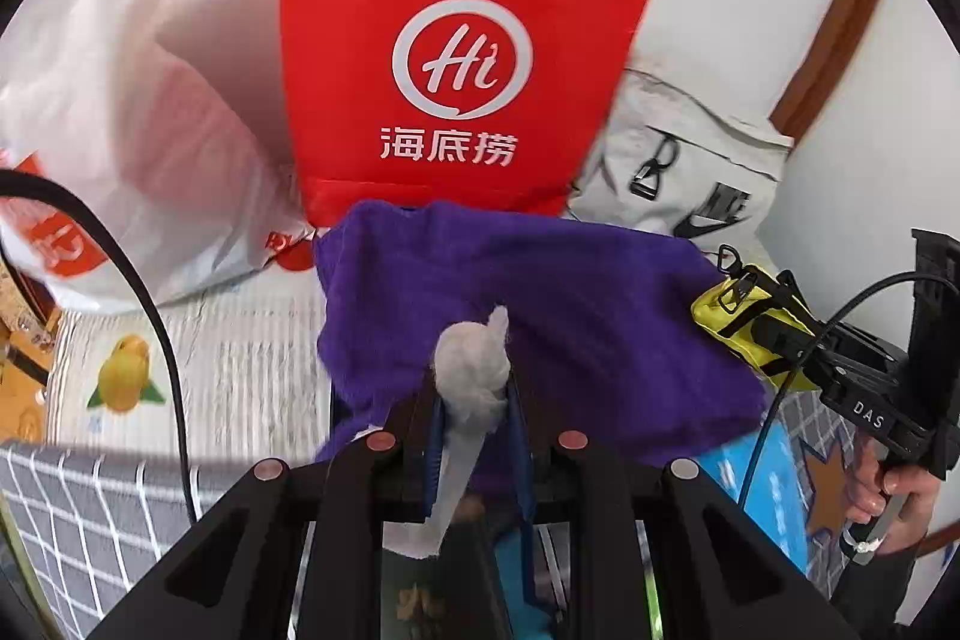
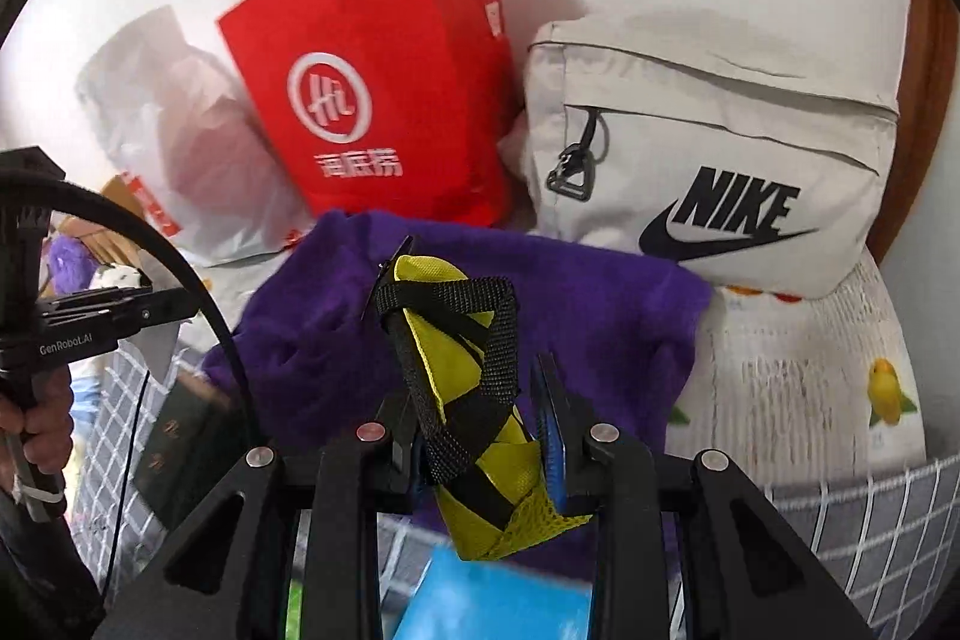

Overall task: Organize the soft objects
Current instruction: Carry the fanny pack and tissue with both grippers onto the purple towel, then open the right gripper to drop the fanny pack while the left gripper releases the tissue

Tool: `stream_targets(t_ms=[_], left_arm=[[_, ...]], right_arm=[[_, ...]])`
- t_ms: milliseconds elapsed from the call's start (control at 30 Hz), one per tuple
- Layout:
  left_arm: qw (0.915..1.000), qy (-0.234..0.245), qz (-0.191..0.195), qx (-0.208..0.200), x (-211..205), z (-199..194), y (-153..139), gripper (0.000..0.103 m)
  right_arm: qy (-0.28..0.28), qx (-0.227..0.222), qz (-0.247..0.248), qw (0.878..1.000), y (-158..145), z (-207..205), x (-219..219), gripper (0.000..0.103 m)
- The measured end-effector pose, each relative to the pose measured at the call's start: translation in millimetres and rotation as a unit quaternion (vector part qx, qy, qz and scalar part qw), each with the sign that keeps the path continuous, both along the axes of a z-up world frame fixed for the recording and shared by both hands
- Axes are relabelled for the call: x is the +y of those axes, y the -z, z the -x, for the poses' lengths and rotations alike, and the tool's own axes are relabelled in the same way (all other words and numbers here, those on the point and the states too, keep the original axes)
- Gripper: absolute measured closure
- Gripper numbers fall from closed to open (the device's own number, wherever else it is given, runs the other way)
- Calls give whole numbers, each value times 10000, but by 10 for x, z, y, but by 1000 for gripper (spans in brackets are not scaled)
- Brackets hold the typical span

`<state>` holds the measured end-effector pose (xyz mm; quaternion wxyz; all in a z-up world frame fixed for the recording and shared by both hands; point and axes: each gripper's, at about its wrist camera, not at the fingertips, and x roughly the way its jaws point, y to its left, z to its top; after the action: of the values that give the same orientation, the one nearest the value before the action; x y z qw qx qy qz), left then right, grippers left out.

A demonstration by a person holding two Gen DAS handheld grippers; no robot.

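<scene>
- Left gripper (image 1: 474, 394) is clamped on a white fluff wad (image 1: 474, 370), held above the purple towel (image 1: 540, 310).
- Right gripper (image 2: 480, 400) pinches a yellow pouch (image 2: 474, 400) with black straps, also over the towel.
- Judgement: mid-task; two items in hand, neither placed. Towel, grey bag (image 2: 720, 148) and plastic bag (image 1: 120, 130) are unsorted.
- Writing: red bag (image 1: 456, 58) reads "Hi 海底捞"; grey bag "NIKE"; gripper bodies "DAS", "GenRobot.AI".

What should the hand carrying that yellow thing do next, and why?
Probably lower the yellow mesh pouch with black straps onto the purple fleece cloth and open. The right tongs hold it above that cloth, and the left tongs pinch a white cotton wad over the same spot, so both soft things seem bound there.
</scene>
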<state>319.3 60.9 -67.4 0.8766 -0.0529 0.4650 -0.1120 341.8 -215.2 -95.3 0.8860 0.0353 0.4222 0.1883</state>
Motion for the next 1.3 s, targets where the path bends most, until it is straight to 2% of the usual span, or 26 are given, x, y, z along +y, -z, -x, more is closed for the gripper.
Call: stream_targets(t_ms=[233,500,633,800,1067,1300], left_arm=[[9998,-67,94,160,22,-491,161,85],[9983,-37,132,571,-73,-868,552,85],[9976,-22,54,694,-119,-953,656,85],[9978,-29,48,663,-121,-1022,688,85],[9964,26,48,849,-173,-1082,834,85],[9965,8,26,833,-178,-1091,850,84]], right_arm=[[103,200,-44,9997,129,-384,13,73],[194,583,198,9979,430,-646,-11,73],[158,698,238,9972,533,-721,-31,72],[172,838,237,9961,656,-797,-61,72],[208,959,256,9948,772,-859,-79,72],[166,977,253,9948,797,-852,-51,71]])
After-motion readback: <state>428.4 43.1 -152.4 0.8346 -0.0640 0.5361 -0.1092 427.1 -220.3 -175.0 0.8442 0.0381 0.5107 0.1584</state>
